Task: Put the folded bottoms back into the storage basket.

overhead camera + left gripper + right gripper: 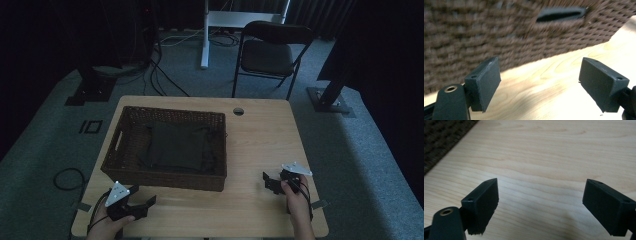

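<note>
From above, a wooden table (260,145) carries a dark woven basket (125,150) on its left half, with a folded dark cloth (177,145) lying inside it. The left gripper (142,204) sits low at the near left corner of the table, just in front of the basket's near wall, jaws spread and holding nothing. The right gripper (270,181) is near the table's right edge, well apart from the basket. In the left gripper view, the left gripper (539,82) points at the basket (499,32) wall and its handle slot (560,13), with bare table between the parted jaws. In the right gripper view, the right gripper (540,205) stands released over bare wood, the basket (439,137) at the upper left corner
</note>
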### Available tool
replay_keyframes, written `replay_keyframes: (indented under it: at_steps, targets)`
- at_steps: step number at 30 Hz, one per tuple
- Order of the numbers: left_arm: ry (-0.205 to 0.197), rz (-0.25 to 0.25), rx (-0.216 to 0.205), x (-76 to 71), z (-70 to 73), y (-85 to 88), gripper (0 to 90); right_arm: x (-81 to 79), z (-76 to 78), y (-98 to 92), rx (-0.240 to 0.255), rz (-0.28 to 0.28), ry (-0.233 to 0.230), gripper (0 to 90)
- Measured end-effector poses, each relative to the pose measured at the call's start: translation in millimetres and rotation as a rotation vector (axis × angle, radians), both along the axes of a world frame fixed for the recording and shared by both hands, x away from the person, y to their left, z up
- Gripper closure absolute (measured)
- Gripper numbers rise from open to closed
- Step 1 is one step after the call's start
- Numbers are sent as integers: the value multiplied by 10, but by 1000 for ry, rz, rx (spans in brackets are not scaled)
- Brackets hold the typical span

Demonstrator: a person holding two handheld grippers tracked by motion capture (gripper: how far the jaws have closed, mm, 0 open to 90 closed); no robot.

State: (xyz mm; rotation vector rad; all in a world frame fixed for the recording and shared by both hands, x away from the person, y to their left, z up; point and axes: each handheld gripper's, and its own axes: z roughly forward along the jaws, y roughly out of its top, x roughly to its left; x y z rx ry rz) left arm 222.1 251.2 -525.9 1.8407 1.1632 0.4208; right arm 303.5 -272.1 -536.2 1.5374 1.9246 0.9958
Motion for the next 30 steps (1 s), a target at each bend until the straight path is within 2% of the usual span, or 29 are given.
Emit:
replay_keyframes:
  at_steps: [2,7,8,14,16,17,19,20,21,23,24,30]
  targets:
    - [0,27,32,16,-51,18,182,-2,-31,-19,-9,-2,10,131]
    - [27,58,56,47,-130,52,182,-14,-75,-66,-17,-14,18,132]
    - [43,81,89,66,-168,74,182,-17,-96,-87,-12,-17,15,131]
    - [56,114,128,99,-203,127,182,-23,-148,-127,-36,-33,36,131]
    - [82,130,141,119,-213,136,181,-22,-154,-138,-53,-38,44,130]
    - [82,130,141,119,-213,136,181,-22,-154,-143,-60,-42,43,129]
    - [108,170,164,139,-221,136,181,-22,-158,-160,-78,-50,50,128]
    - [106,178,171,142,-222,128,182,-20,-165,-170,-91,-54,66,121]
    - [106,178,171,142,-222,128,181,-20,-166,-180,-85,-54,72,120]
    - [99,189,230,148,-226,101,181,-23,-167,-187,-79,-63,76,120]
    - [98,194,242,151,-229,93,181,-25,-167,-187,-79,-68,77,120]
    - [103,210,242,148,-231,84,160,-23,-168,-193,-77,-63,77,119]
